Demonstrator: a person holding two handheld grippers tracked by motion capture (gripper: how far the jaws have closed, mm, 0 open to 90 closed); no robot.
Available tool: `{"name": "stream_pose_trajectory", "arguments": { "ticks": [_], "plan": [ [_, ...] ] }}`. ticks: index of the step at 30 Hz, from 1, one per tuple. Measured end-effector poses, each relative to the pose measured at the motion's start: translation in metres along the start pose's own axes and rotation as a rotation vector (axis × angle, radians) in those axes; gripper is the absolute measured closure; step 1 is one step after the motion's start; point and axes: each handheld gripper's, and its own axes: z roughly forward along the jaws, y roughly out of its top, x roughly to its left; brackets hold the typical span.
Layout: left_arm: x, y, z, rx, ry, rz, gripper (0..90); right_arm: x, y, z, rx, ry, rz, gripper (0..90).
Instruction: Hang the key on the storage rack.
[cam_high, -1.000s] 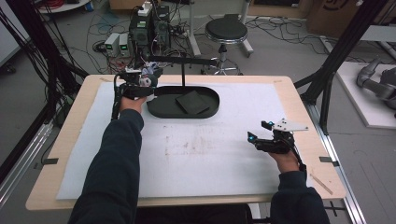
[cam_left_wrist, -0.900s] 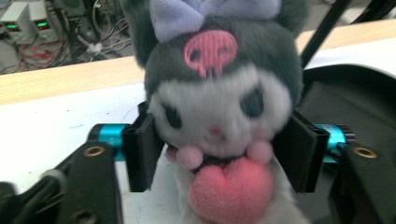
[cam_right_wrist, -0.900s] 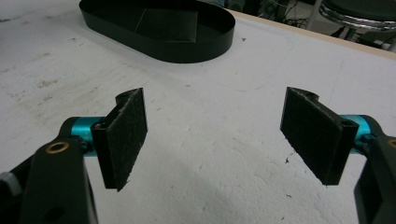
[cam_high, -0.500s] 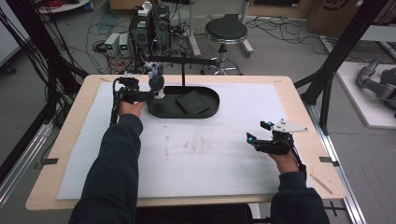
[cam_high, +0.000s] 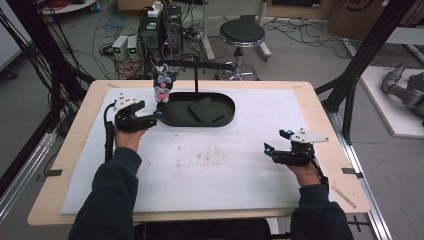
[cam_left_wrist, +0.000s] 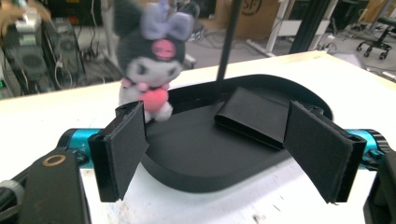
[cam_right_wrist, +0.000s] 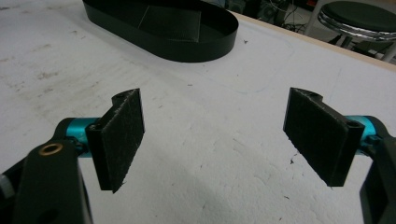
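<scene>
Tray (cam_high: 227, 119): black oval, far centre of the white mat (cam_high: 225, 170).
Tray contents: flat black folded pad (cam_high: 205, 109); thin black post (cam_high: 195, 80).
Plush toy (cam_high: 163, 86): upright at the tray's left end, apart from both grippers.
Left gripper (cam_high: 156, 116): jaws spread, nothing between them, just beside the tray.
Right gripper (cam_high: 273, 145): jaws spread, empty, over bare mat.

bare white mat (cam_high: 210, 170) between both tools, black tray (cam_high: 225, 119), plush toy (cam_high: 163, 86) and stand post (cam_high: 195, 80) blocking the far side
</scene>
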Motion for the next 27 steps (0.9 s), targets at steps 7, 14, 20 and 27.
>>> {"name": "stream_pose_trajectory", "arguments": {
  "ticks": [7, 14, 20, 27],
  "plan": [
    [-0.014, -0.016, -0.031, -0.048, -0.037, 0.06, 21.4, -0.001, 0.0, -0.004, 0.009, -0.012, -0.002, 20.9],
    [-0.016, -0.03, -0.049, -0.057, -0.031, 0.044, 21.3, -0.002, 0.0, -0.008, 0.015, -0.033, -0.003, 20.9],
    [-0.012, -0.039, -0.066, -0.066, -0.007, 0.028, 21.3, 0.004, 0.001, -0.012, 0.015, -0.043, -0.009, 20.9],
    [-0.009, -0.044, -0.076, -0.063, 0.006, 0.03, 21.3, 0.007, 0.004, -0.011, 0.005, -0.051, 0.002, 20.9]
  ]
}}
